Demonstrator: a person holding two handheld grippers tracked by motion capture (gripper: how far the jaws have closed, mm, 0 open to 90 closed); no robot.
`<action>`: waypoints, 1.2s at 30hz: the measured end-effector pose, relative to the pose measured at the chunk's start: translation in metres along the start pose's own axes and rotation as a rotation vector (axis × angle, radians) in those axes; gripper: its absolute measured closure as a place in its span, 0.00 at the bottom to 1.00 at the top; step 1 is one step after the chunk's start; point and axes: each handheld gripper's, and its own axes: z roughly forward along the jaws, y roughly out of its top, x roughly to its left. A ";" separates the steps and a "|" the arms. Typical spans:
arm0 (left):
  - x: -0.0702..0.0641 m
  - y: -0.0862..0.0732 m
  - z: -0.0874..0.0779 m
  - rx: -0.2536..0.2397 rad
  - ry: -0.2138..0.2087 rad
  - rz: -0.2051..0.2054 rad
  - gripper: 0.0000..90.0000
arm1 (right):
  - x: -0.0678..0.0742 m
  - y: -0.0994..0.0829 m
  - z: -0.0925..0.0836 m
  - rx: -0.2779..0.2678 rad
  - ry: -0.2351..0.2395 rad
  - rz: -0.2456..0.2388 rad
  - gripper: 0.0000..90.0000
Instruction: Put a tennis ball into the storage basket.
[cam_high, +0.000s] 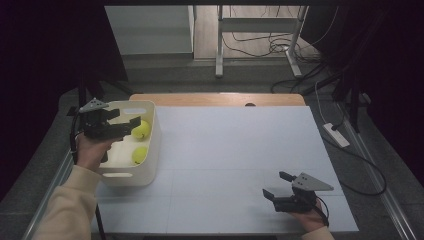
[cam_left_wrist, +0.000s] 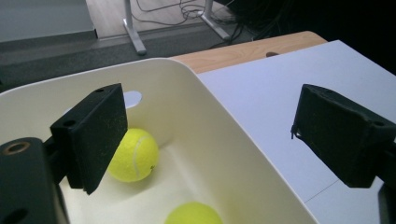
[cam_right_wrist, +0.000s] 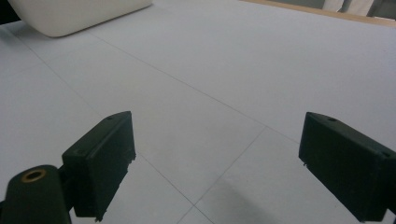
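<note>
High view has the left gripper (cam_high: 131, 121) above the white bin (cam_high: 152, 150), jaws spread and empty over two tennis balls (cam_high: 141, 130) inside, and the right gripper (cam_high: 278, 185) spread too, well apart from the bin. Left gripper view adds the bin's inner wall (cam_left_wrist: 205, 140), one ball (cam_left_wrist: 133, 155) beside the near pad.

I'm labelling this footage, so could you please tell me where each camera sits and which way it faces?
High view: above the person's side, looking forward and down on the table; both forearms, left gripper, right gripper.
Left gripper view: rides the left gripper, looking between its open jaws into the white bin with two tennis balls.
Right gripper view: rides the right gripper, open jaws over the table, bin at top left.
All three views share the bin.
</note>
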 end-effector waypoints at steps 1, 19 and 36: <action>-0.001 0.000 -0.001 -0.006 -0.004 0.003 0.12 | 0.000 0.000 0.000 0.000 0.000 0.000 0.12; -0.022 -0.004 -0.007 -0.073 -0.091 0.037 0.13 | 0.000 -0.001 -0.001 0.001 -0.008 0.000 0.12; -0.065 -0.015 -0.004 -0.104 -0.224 0.109 0.14 | 0.000 -0.001 -0.001 -0.001 -0.009 0.003 0.12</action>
